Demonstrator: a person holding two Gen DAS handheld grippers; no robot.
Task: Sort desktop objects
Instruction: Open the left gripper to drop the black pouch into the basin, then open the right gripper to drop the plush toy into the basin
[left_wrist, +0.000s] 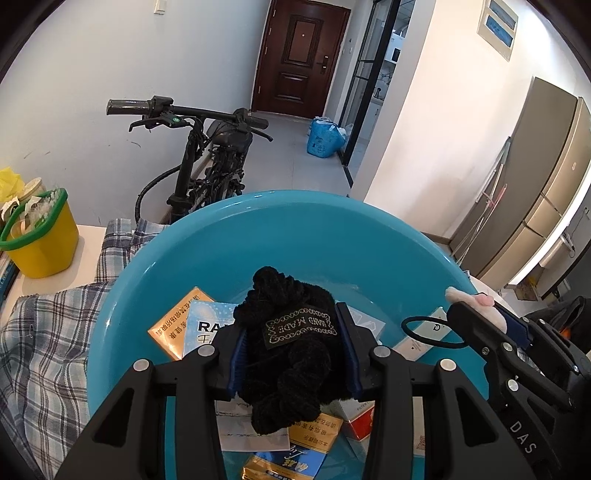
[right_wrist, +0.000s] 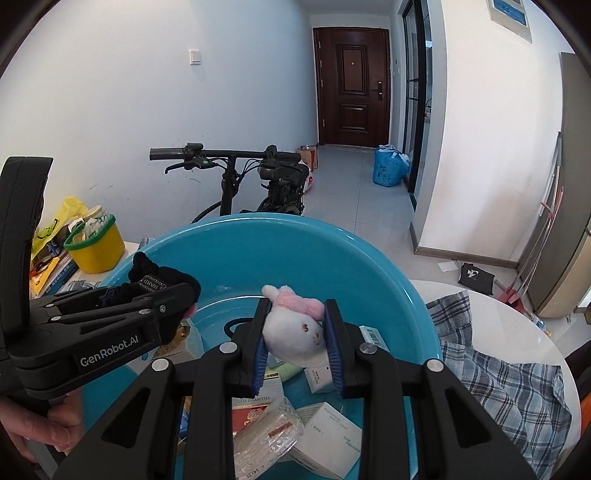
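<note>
My left gripper (left_wrist: 290, 321) is shut on a black knitted piece (left_wrist: 288, 373) with a "HAND MADE" label, held above a big blue basin (left_wrist: 258, 236). Both blue pads press its sides. In the right wrist view that gripper (right_wrist: 162, 295) comes in from the left with the black piece (right_wrist: 155, 275) sticking out. My right gripper (right_wrist: 297, 306) is shut on a white plush toy (right_wrist: 295, 336) with a pink bow, also over the basin (right_wrist: 295, 251). The left wrist view shows it at the right edge (left_wrist: 465, 310). Several packets, small boxes and a black hair tie (left_wrist: 432, 332) lie in the basin.
A yellow bucket with a green rim (left_wrist: 40, 240) stands to the left on the table. A plaid cloth (left_wrist: 44, 332) lies under and around the basin on the white round table (right_wrist: 498, 314). A bicycle (left_wrist: 207, 166) is parked behind. A person's hand (right_wrist: 55, 424) grips the left tool.
</note>
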